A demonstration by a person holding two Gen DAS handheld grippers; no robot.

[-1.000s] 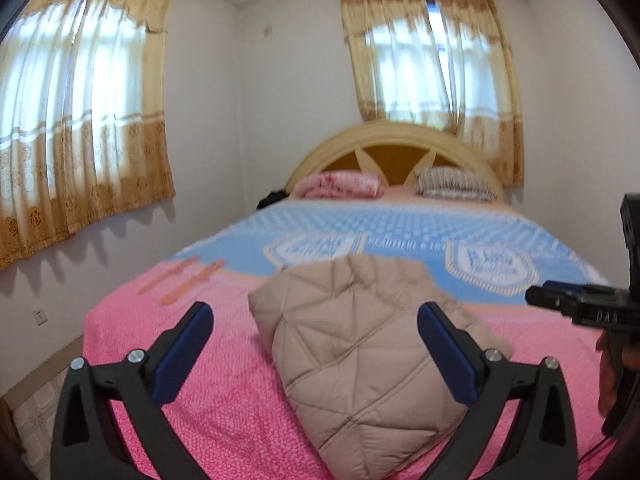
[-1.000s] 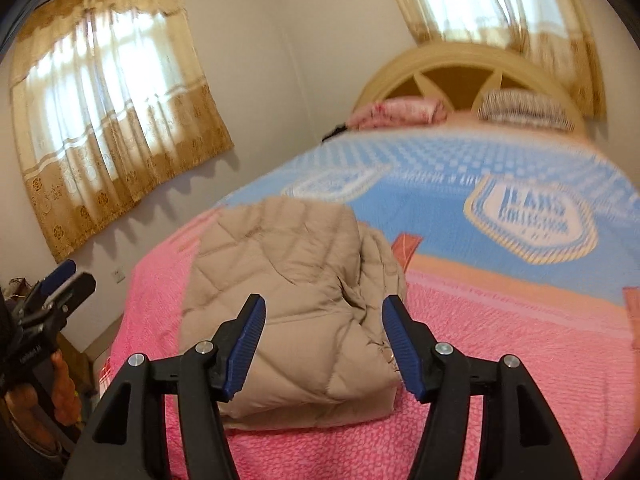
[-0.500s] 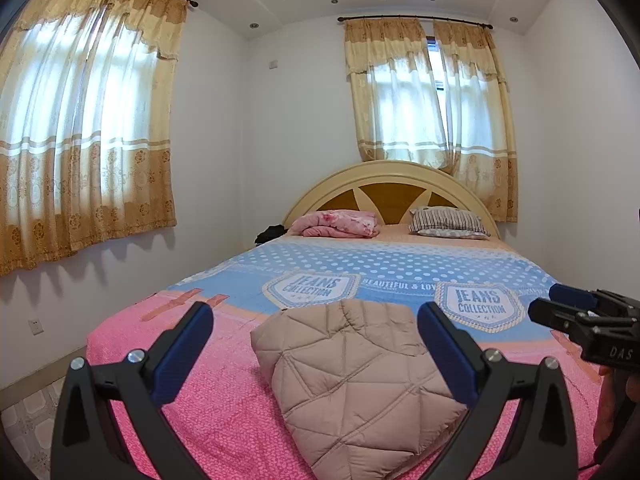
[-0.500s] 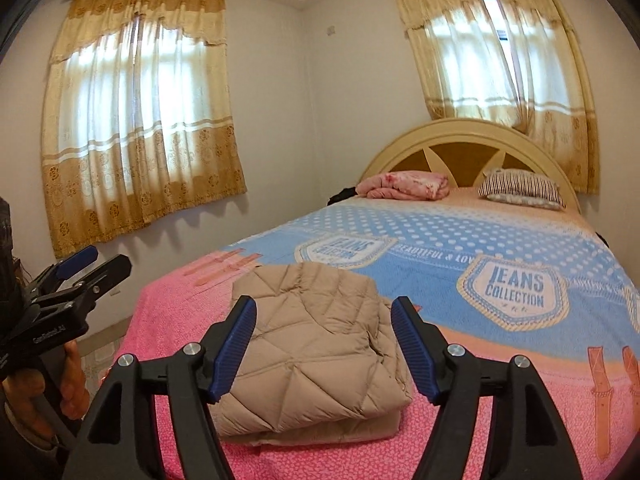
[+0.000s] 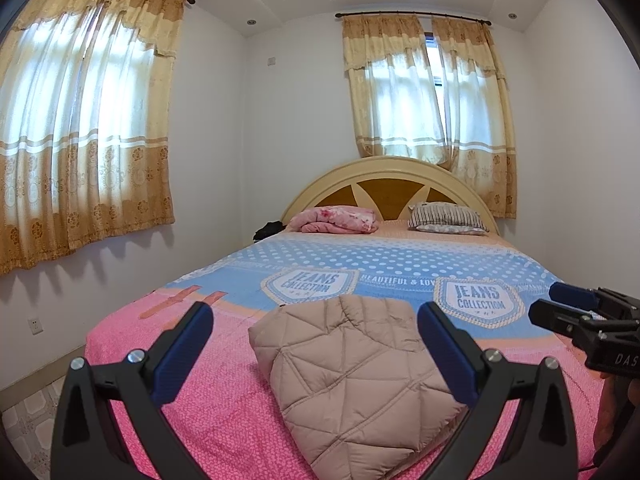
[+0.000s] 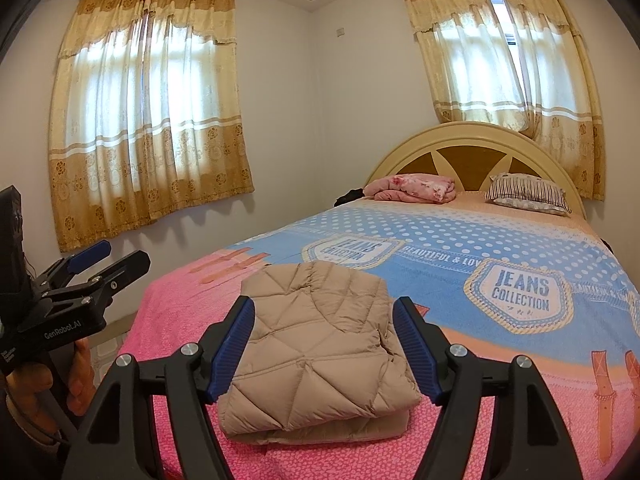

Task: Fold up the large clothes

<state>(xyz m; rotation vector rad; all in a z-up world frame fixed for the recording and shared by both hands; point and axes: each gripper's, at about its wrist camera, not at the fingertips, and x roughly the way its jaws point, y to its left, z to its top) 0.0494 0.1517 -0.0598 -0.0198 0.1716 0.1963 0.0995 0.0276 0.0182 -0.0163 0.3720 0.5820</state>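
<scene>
Both grippers, left gripper [image 5: 316, 354] and right gripper [image 6: 324, 350], hover with fingers spread above the folded jacket [image 6: 320, 344] on the bed [image 6: 460, 240].

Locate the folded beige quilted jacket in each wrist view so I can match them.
Left wrist: folded beige quilted jacket low centre, on the pink end of the bedspread.
Right wrist: jacket low centre, slightly left.
Shared landmark: arched cream wooden headboard, top right beyond it.
</scene>
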